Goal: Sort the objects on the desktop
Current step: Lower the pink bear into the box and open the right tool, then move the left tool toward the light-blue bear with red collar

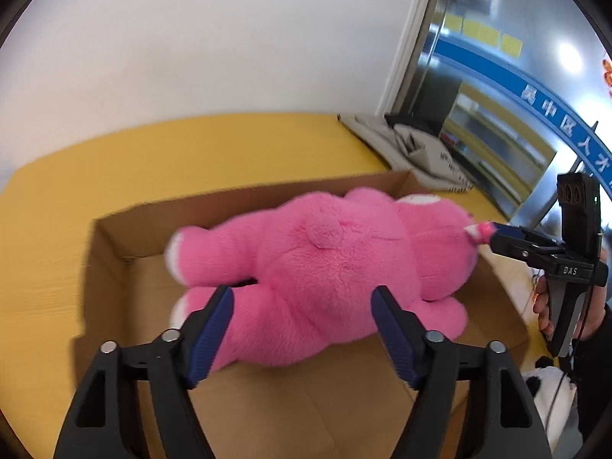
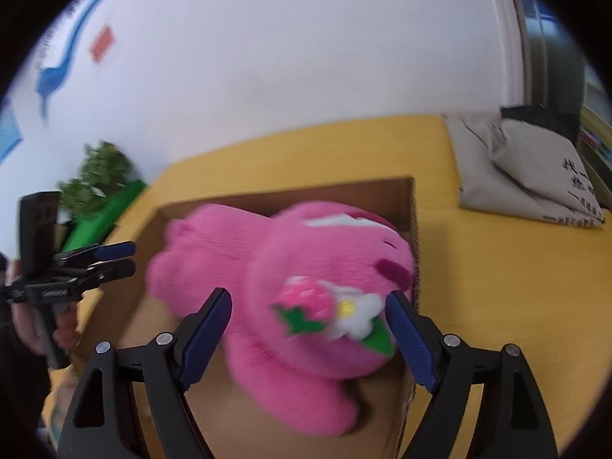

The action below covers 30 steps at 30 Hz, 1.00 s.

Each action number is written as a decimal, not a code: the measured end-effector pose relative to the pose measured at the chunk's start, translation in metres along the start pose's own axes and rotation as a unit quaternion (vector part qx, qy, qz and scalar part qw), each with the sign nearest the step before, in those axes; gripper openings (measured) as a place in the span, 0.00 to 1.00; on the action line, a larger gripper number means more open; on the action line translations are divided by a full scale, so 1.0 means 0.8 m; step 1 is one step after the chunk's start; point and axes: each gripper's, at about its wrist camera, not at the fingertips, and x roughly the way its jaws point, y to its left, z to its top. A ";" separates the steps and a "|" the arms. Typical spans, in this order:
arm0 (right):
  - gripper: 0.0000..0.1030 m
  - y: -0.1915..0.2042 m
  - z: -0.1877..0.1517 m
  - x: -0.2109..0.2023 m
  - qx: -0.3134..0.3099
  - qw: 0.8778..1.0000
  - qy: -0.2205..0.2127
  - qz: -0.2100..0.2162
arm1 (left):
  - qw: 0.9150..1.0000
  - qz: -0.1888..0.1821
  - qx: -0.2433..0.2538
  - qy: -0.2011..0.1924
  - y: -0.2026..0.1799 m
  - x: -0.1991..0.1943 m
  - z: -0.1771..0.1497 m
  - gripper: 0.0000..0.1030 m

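Note:
A pink plush bear (image 1: pixel 325 267) lies face down across an open cardboard box (image 1: pixel 126 241) on the yellow table. My left gripper (image 1: pixel 302 325) is open, its jaws spread either side of the bear's rump, not closed on it. My right gripper (image 2: pixel 310 329) is open around the bear's head (image 2: pixel 329 287), near its strawberry and flower decoration (image 2: pixel 332 313). In the left wrist view the right gripper (image 1: pixel 493 233) sits at the bear's head end. In the right wrist view the left gripper (image 2: pixel 118 258) is off to the left. The picture is motion-blurred.
A grey cloth bag (image 2: pixel 524 168) lies at the table's far right corner. A green plant (image 2: pixel 99 176) stands at the far left. A black-and-white plush (image 1: pixel 547 386) lies by the box's right side. The yellow table (image 1: pixel 191 149) is backed by a white wall.

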 end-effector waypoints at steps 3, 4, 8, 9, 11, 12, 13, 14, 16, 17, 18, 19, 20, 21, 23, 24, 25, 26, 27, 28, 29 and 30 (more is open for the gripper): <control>0.83 0.040 -0.015 -0.077 -0.033 0.998 -0.042 0.011 | 0.999 0.033 -0.003 -0.041 -0.015 -0.099 -0.026 1.00; 0.85 0.055 -0.022 -0.101 -0.047 0.997 -0.053 0.007 | 0.997 0.048 -0.001 -0.053 -0.017 -0.131 -0.040 1.00; 1.00 0.130 -0.069 -0.188 -0.072 0.993 -0.090 -0.005 | 0.994 0.093 -0.005 -0.058 -0.028 -0.231 -0.116 1.00; 1.00 0.147 -0.085 -0.203 -0.067 0.993 -0.099 -0.005 | 0.993 0.100 -0.012 -0.054 -0.030 -0.248 -0.137 1.00; 1.00 0.180 -0.118 -0.233 -0.057 0.992 -0.116 -0.005 | 0.993 0.109 -0.028 -0.041 -0.032 -0.277 -0.182 1.00; 1.00 0.196 -0.134 -0.242 -0.056 0.991 -0.119 -0.008 | 0.993 0.111 -0.034 -0.035 -0.033 -0.288 -0.204 1.00; 1.00 0.211 -0.150 -0.247 -0.057 0.992 -0.116 -0.011 | 0.992 0.113 -0.044 -0.032 -0.032 -0.299 -0.225 1.00; 1.00 0.226 -0.167 -0.250 -0.059 0.992 -0.112 -0.013 | 0.992 0.112 -0.055 -0.029 -0.033 -0.305 -0.242 1.00; 1.00 0.251 -0.196 -0.250 -0.057 0.994 -0.094 -0.011 | 0.991 0.106 -0.078 -0.025 -0.035 -0.312 -0.271 1.00; 1.00 0.263 -0.210 -0.248 -0.055 0.995 -0.082 -0.006 | 0.990 0.103 -0.089 -0.023 -0.036 -0.315 -0.285 1.00; 1.00 0.275 -0.223 -0.245 -0.053 0.996 -0.070 -0.001 | 0.990 0.100 -0.100 -0.021 -0.038 -0.318 -0.300 1.00; 1.00 0.280 -0.228 -0.245 -0.057 0.996 -0.066 -0.007 | 0.989 0.100 -0.106 -0.019 -0.040 -0.319 -0.311 1.00; 1.00 0.285 -0.233 -0.244 -0.062 0.996 -0.062 -0.013 | 0.989 0.102 -0.110 -0.017 -0.044 -0.319 -0.320 1.00; 1.00 0.291 -0.238 -0.244 -0.067 0.996 -0.059 -0.019 | 0.989 0.100 -0.111 -0.015 -0.048 -0.317 -0.327 1.00; 1.00 0.301 -0.248 -0.243 -0.076 0.995 -0.051 -0.031 | 0.989 0.091 -0.112 -0.014 -0.058 -0.314 -0.339 1.00; 1.00 0.307 -0.252 -0.242 -0.081 0.995 -0.048 -0.037 | 0.990 0.081 -0.113 -0.012 -0.063 -0.312 -0.343 1.00; 1.00 0.312 -0.257 -0.242 -0.086 0.994 -0.044 -0.043 | 0.991 0.073 -0.110 -0.011 -0.068 -0.309 -0.346 1.00; 1.00 0.317 -0.262 -0.241 -0.090 0.994 -0.040 -0.049 | 0.992 0.070 -0.105 -0.009 -0.073 -0.306 -0.348 1.00; 1.00 0.323 -0.267 -0.241 -0.095 0.993 -0.036 -0.055 | 0.993 0.069 -0.099 -0.007 -0.079 -0.302 -0.349 1.00; 1.00 0.328 -0.272 -0.240 -0.100 0.993 -0.033 -0.061 | 0.993 0.068 -0.093 -0.006 -0.085 -0.299 -0.349 1.00; 1.00 0.333 -0.276 -0.240 -0.105 0.992 -0.029 -0.067 | 0.994 0.066 -0.089 -0.005 -0.090 -0.296 -0.348 1.00; 1.00 0.338 -0.281 -0.239 -0.109 0.991 -0.025 -0.073 | 0.994 0.063 -0.086 -0.005 -0.094 -0.293 -0.348 1.00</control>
